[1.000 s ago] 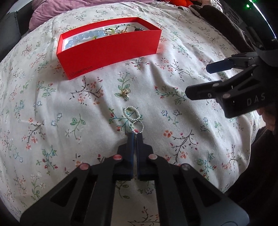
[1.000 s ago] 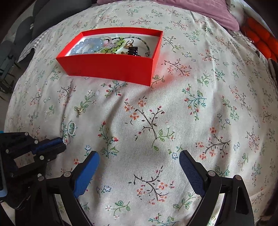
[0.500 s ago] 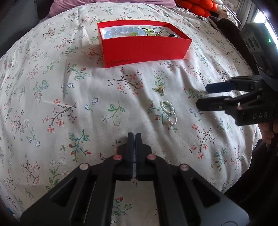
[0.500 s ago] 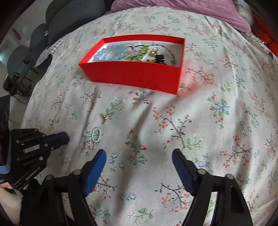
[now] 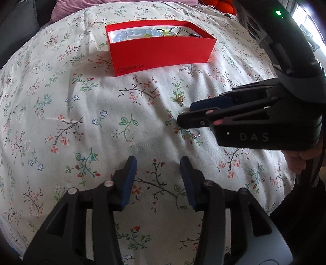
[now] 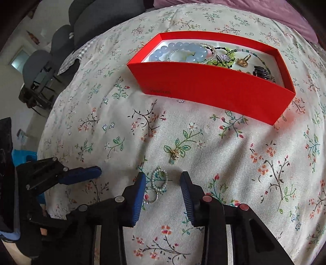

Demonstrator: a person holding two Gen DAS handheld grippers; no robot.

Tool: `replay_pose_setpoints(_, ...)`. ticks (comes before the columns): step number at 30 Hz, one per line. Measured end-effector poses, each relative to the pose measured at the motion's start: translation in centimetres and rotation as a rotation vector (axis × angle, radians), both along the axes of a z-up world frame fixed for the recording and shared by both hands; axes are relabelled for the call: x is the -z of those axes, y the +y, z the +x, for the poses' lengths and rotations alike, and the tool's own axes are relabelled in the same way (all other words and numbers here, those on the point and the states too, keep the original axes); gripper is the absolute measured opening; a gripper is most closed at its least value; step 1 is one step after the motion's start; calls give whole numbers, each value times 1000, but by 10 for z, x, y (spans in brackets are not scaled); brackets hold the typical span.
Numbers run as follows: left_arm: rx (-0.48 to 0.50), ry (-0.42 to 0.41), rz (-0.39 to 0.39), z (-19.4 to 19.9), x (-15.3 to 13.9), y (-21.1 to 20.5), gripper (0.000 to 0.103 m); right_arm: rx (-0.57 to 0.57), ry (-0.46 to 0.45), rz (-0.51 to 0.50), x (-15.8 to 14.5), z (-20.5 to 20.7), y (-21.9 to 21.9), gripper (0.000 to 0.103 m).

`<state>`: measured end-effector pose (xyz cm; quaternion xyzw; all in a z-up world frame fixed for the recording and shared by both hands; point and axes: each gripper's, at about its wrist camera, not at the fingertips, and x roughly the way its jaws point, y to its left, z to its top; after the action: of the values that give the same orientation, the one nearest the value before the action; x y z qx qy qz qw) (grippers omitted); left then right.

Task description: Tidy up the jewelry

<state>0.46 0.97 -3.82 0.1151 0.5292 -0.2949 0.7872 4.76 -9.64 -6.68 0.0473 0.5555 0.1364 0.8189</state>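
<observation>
Most jewelry sits in the red box (image 6: 214, 89); right gripper (image 6: 163, 189) fingers closing round pearl ring (image 6: 159, 180), not yet pinching; left gripper (image 5: 156, 173) opening, empty; charm (image 6: 174, 155) left on bed.

Bedspread (image 6: 224, 146): I see cream cloth printed with small sprigs, dark twigs, green leaves, pink and blue flowers.
Box (image 6: 214, 91): I see bright red walls outside, white inside.
Bead bracelet (image 6: 177, 50): I read it as pale translucent blue, round beads.
Pearl ring (image 6: 160, 180): white beads, next to a silvery sparkly ring (image 6: 150, 198).
Small charm (image 6: 174, 156): gold on my screen.
Right gripper (image 6: 163, 195): I see black arms, dark blue ridged pads.
Left gripper (image 5: 156, 179): I see the same black and blue.
Pillow (image 6: 264, 12): I make it dull purple.
</observation>
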Motion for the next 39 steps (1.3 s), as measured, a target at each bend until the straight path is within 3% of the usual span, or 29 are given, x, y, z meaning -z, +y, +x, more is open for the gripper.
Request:
replay_pose_setpoints(4, 6, 1, -5, -2, 0, 1, 47, -10, 0, -53, 0, 2, 6, 8)
replay_pose_setpoints(7, 19, 2, -12, -2, 0, -3, 47, 7, 8, -38, 0, 4, 1, 4)
replay_pose_setpoints(19, 91, 5, -71, -4, 0, -35, 45, 67, 42, 3, -7, -10, -38, 4)
replay_pose_setpoints(30, 102, -35, -31, 7, 7, -59, 25, 74, 51, 9, -9, -15, -46, 4)
replay_pose_setpoints(34, 128, -60, -23, 8, 11, -73, 21, 72, 40, 27, -11, -16, -50, 5)
replay_pose_setpoints(37, 141, -77, -13, 6, 12, -78, 18, 84, 49, 35, -12, -14, -54, 24)
replay_pose_setpoints(39, 151, -85, -2, 4, 13, -81, 17, 77, 41, 32, -14, -14, -56, 29)
